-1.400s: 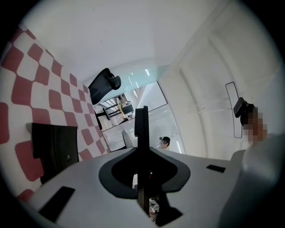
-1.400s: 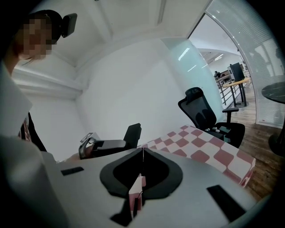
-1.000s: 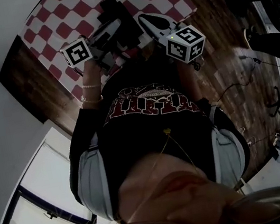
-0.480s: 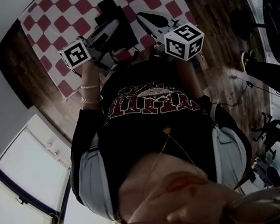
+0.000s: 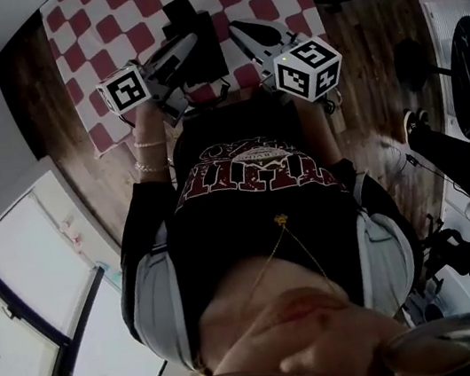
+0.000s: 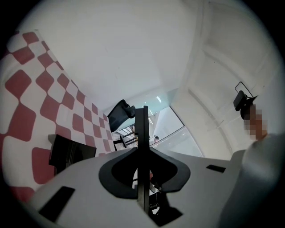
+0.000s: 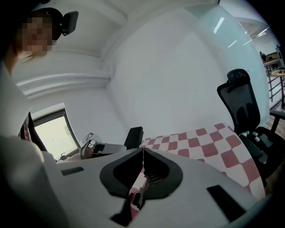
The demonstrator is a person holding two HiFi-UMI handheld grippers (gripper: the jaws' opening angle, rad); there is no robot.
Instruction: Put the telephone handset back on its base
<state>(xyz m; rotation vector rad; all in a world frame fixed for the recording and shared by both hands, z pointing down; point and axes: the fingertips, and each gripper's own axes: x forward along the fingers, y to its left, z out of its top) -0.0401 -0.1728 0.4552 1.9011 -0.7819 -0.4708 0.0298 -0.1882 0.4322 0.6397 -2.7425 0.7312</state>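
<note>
We're over the checkered surface (image 5: 98, 26), telephone (image 5: 188, 24) just ahead.
Left gripper (image 6: 141, 111) fingers together, right gripper (image 7: 142, 151) fingers together, both empty; the handset's seating looks unclear from here.

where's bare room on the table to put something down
Bare checked cloth left of the telephone, out to the cloth's edge, and right of it past the right tool. Crowded at the front edge, where left tool and right tool flank the telephone.
</note>
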